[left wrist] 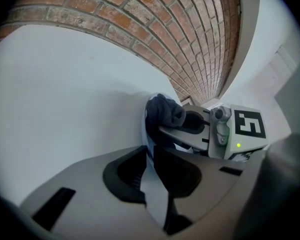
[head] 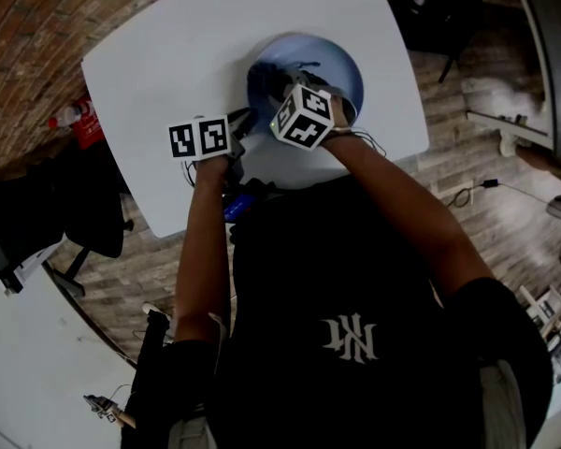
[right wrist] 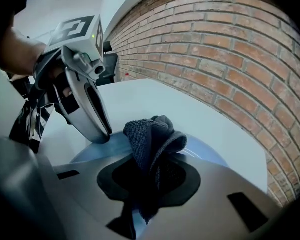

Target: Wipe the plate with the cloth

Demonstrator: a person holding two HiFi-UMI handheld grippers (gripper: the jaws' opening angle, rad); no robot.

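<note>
right gripper (right wrist: 149, 176) clamps a bunched dark cloth (right wrist: 151, 134) over the blue plate (right wrist: 106, 146) on the white table (right wrist: 155, 99). the plate's face lies directly below and ahead of its jaws. left gripper (left wrist: 149, 159) is closed on the plate's rim, apparently to steady it.

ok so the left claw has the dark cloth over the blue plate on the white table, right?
Wrong claw. The right claw has the dark cloth over the blue plate on the white table. The right gripper view shows the cloth pinched in it.
</note>
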